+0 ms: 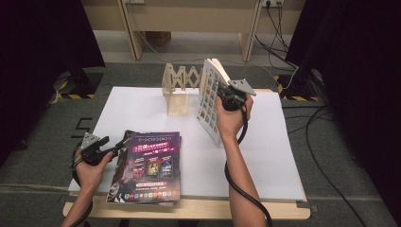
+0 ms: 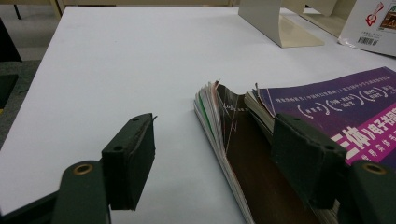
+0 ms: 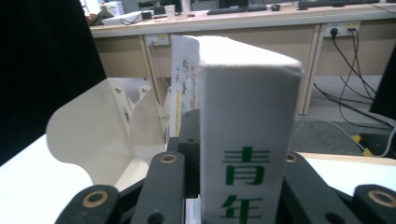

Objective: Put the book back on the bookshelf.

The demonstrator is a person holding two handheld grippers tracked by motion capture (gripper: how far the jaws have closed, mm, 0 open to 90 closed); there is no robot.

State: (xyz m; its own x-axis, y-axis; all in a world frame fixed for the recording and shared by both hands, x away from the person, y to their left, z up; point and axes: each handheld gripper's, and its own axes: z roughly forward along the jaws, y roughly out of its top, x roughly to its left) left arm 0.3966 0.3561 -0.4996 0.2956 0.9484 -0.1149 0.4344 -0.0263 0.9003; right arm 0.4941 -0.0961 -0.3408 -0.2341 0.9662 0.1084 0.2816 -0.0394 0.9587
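Observation:
A thick white book (image 1: pixel 209 103) stands on edge, tilted, on the white sheet, with its picture cover facing left. My right gripper (image 1: pixel 220 94) is shut on it from the right. In the right gripper view the jaws flank its white spine (image 3: pixel 247 121), printed with green characters. A stack of magazines (image 1: pixel 150 165) with a purple cover on top lies at the front left. My left gripper (image 1: pixel 117 145) is open at the stack's left edge. In the left gripper view one jaw hovers over the bare sheet and the other over the purple cover (image 2: pixel 359 107), with the fanned page edges (image 2: pixel 217 121) between them.
A beige folding book rack (image 1: pixel 178 87) stands at the back centre, just left of the book, also seen as rack (image 3: pixel 93 135). A white sheet (image 1: pixel 269 146) covers the wooden table. Cables run over the floor at right, and a desk stands behind.

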